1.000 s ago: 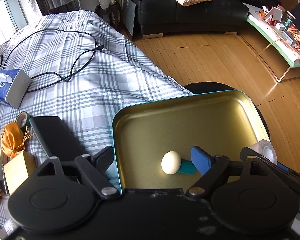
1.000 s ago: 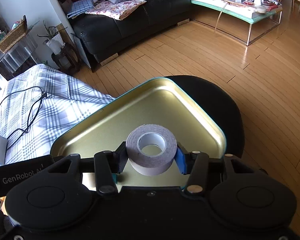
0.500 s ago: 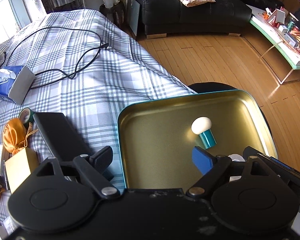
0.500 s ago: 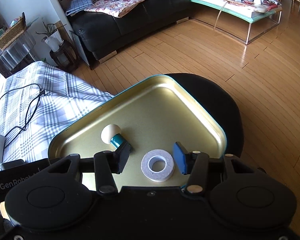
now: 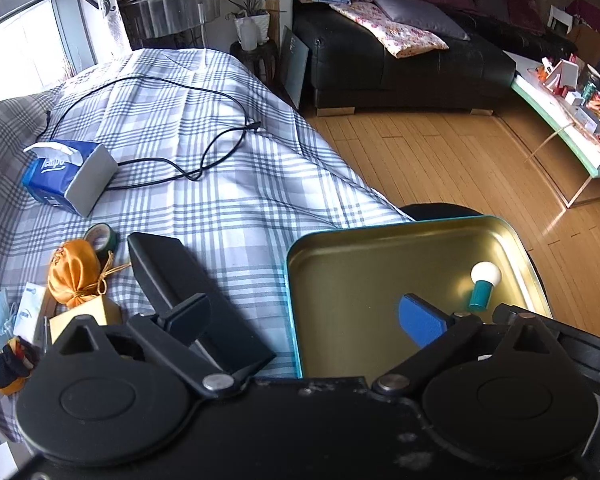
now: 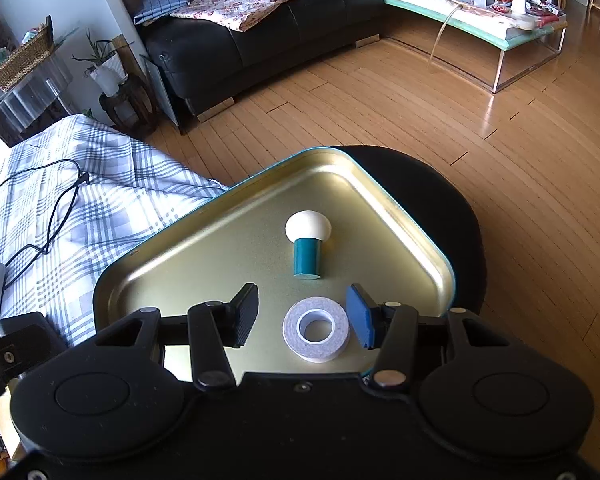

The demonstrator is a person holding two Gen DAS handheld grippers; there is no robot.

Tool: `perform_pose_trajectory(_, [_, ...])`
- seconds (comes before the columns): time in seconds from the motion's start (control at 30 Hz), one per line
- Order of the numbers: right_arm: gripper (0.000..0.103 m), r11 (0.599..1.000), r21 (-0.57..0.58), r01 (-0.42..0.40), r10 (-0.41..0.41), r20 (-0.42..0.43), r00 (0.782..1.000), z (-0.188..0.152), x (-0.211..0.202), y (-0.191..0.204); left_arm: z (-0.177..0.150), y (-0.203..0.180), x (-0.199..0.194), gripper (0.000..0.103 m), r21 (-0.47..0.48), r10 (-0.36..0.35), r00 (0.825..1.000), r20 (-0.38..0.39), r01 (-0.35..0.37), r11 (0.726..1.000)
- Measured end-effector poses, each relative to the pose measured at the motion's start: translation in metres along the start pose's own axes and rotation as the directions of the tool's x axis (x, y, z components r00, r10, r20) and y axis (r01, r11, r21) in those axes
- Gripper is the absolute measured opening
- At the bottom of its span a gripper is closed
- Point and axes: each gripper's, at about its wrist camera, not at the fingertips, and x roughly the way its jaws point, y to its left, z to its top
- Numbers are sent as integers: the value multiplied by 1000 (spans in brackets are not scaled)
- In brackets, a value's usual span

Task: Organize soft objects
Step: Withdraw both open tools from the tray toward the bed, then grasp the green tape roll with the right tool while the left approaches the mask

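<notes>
1. Daylight from the window (image 5: 16,36) at upper left — panes blown out to white.
2. Checked cloth (image 5: 204,184) brightly lit; the tissue box (image 5: 66,174) casts a soft shadow.
3. Sofa (image 5: 400,68) and far corner dim, detail lost in the dark.
4. Glare streaks on the wood floor (image 6: 492,104); the tray (image 6: 204,264) shows a soft sheen.
5. Strong fisheye bending — edges curve, corners darken.
6. Both views sharp, no motion blur seen.
</notes>
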Motion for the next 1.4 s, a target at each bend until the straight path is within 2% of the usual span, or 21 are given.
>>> perform_pose_trajectory(0.23, [50, 1000, -24, 18, -17, 36, 999, -2, -3, 7, -8, 38, -31, 103, -47, 79, 995, 60, -76, 996])
perform_pose_trajectory(0.43, [50, 997, -70, 34, -29, 76, 997, -5, -9, 18, -19, 94, -47, 103, -158, 124, 991, 55, -114, 981])
perform_pose_trajectory(0.57, [51, 985, -144, 96, -75, 150, 986, -13, -23, 36, -24, 138, -53, 103, -244, 185, 982, 50, -167, 955])
perform_pose_trajectory(0.67, [54, 976, -189, 108, -74, 178, 981, -20, -35, 53, -24, 173, -55, 103, -302, 224, 974, 44, -200, 932])
perform_pose_trajectory(0.8, [54, 963, -252, 92, -29, 241, 970, -28, -57, 87, -26, 214, -57, 103, -340, 309, 950, 39, -278, 898])
perform_pose_trajectory(0.9, [54, 957, -286, 44, 38, 275, 961, -31, -74, 114, -31, 243, -58, 103, -367, 356, 934, 25, -323, 872])
perform_pose_trajectory(1.13, [55, 897, -435, -76, 176, 193, 965, -39, -87, 192, -46, 296, -54, 102, -447, 374, 927, -19, -342, 826])
perform_pose_trajectory(1.27, [55, 866, -484, -121, 204, 122, 971, -46, -78, 234, -54, 320, -46, 102, -503, 344, 937, -56, -324, 801])
perform_pose_trajectory(1.4, [55, 840, -516, -167, 222, 45, 974, -53, -63, 270, -64, 338, -38, 102, -547, 349, 932, -97, -343, 763])
